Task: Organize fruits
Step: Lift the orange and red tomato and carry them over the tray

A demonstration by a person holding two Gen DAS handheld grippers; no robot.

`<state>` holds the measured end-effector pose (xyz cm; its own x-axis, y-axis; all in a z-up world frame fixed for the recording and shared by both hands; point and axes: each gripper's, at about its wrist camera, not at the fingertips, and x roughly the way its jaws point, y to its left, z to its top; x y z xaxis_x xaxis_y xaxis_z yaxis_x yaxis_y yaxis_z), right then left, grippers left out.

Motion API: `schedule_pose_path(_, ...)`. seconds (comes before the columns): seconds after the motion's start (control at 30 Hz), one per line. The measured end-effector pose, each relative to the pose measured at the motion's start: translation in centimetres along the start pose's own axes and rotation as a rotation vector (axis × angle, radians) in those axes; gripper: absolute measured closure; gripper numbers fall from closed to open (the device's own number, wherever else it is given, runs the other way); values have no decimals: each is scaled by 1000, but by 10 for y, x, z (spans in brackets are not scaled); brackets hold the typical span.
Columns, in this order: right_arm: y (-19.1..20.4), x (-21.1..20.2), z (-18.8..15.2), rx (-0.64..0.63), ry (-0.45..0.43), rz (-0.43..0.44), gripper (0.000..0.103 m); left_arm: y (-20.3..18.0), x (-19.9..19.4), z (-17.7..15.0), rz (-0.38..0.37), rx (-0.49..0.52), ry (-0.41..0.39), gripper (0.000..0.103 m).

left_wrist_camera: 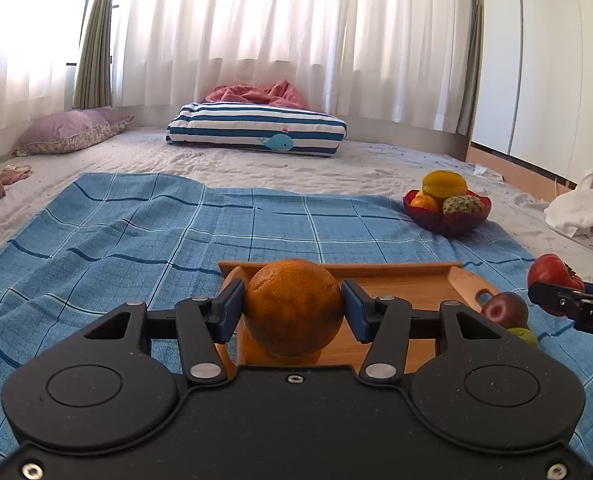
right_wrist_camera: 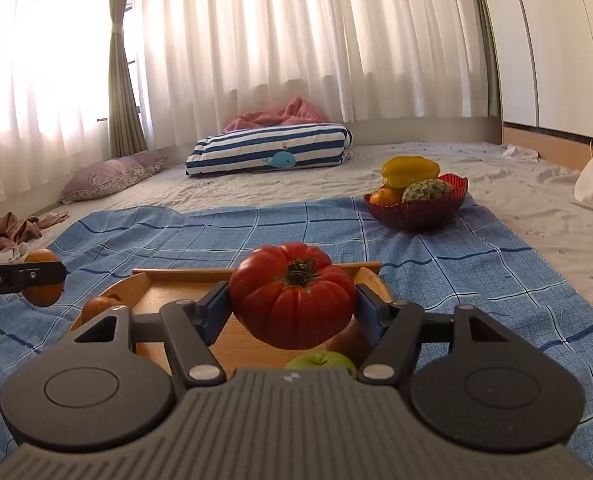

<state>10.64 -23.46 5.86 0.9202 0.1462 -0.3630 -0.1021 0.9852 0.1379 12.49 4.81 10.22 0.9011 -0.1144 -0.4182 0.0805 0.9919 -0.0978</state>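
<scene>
Fruit up off the tray

Orange [left_wrist_camera: 292, 306] sits clamped in the left claw [left_wrist_camera: 292, 312]; ribbed red tomato [right_wrist_camera: 292, 294], stem up, in the right claw [right_wrist_camera: 292, 300], above the wooden tray [left_wrist_camera: 416, 276].

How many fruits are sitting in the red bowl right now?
3 visible in the red bowl: a yellow starfruit on top, an orange at its left, a scaly green custard apple at its right. More may be hidden underneath.

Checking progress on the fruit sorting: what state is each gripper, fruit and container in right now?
Left gripper: jaws shut on the orange, lifted.
Right gripper: jaws shut on the tomato, lifted.
Wooden tray: still holds a plum and a green apple.
Red bowl: already holds fruit, upright on the blue cloth.
</scene>
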Motion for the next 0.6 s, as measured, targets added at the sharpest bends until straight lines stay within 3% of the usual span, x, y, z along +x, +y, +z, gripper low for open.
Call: schedule_pose_path(0.6,-30,62,35,29,128,-51,35,24,71,21,9,-78,136,53)
